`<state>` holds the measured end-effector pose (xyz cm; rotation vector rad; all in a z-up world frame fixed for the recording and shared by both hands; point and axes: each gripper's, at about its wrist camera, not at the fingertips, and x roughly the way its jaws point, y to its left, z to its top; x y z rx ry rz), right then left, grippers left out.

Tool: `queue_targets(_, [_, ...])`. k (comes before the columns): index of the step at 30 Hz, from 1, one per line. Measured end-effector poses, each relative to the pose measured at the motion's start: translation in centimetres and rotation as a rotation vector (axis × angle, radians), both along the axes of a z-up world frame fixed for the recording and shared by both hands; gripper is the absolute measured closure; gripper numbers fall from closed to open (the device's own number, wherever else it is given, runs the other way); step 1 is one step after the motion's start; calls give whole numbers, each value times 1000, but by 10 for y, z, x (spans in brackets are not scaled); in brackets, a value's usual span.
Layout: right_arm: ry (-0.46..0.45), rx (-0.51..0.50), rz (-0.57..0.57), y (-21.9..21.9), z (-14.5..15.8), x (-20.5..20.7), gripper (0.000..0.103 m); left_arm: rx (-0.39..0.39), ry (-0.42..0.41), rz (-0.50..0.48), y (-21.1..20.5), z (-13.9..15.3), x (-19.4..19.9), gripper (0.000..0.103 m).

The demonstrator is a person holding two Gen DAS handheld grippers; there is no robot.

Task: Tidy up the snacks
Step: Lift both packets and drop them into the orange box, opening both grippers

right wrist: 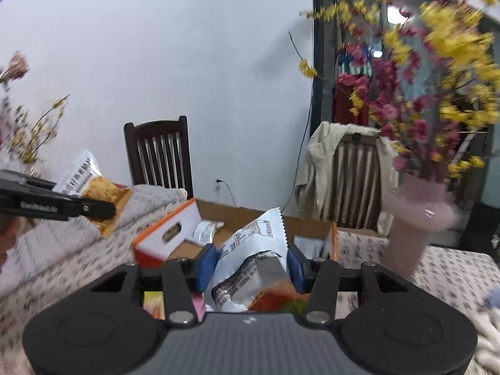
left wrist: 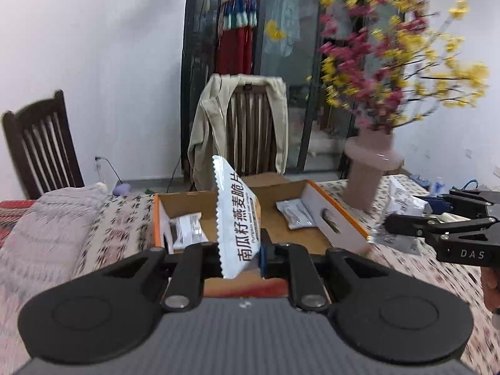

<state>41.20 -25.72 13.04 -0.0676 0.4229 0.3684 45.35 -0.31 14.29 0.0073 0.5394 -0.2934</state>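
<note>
1. A white pumpkin-seed oat crisp packet [left wrist: 236, 215] is held edge-on in the left gripper [left wrist: 240, 257], whose jaws are nearly shut on its lower end; it stands at the lower centre of the left wrist view, in front of the cardboard box [left wrist: 340, 218].
2. A crumpled silver snack packet [right wrist: 253, 259] is clamped between the blue pads of the right gripper [right wrist: 250, 265], the jaws narrowed onto its bulk, at the lower centre of the right wrist view.
3. The open box, white-sided with orange edges, is seen on the patterned worktop [left wrist: 437, 268] at the middle of both views, just behind the held packets.
4. Two small white packets are already lying inside the box: one [left wrist: 187, 229] at its left end, one [left wrist: 295, 214] towards its right wall.
5. At least one more packet [left wrist: 403, 201] is seen on the worktop at the right of the left wrist view, outside the box, beside the pink vase [left wrist: 368, 168] of red and yellow flowers.
6. The task is judged to be partly done: two packets are boxed, two are in the grippers and not yet placed, and at least one is left on the worktop.
7. The remaining count cannot be told, since blur hides the worktop's edges.
</note>
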Motion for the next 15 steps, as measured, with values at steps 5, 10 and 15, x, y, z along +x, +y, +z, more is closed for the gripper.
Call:
queue_targets(5, [145, 6, 7, 12, -7, 126, 55, -17, 119, 49, -8, -29, 111, 87])
queue_targets(10, [334, 12, -83, 18, -54, 239, 55, -116, 292, 118, -6, -81, 198, 87])
queue_targets(15, [431, -10, -162, 29, -94, 294, 55, -184, 382, 174, -3, -113, 235, 85])
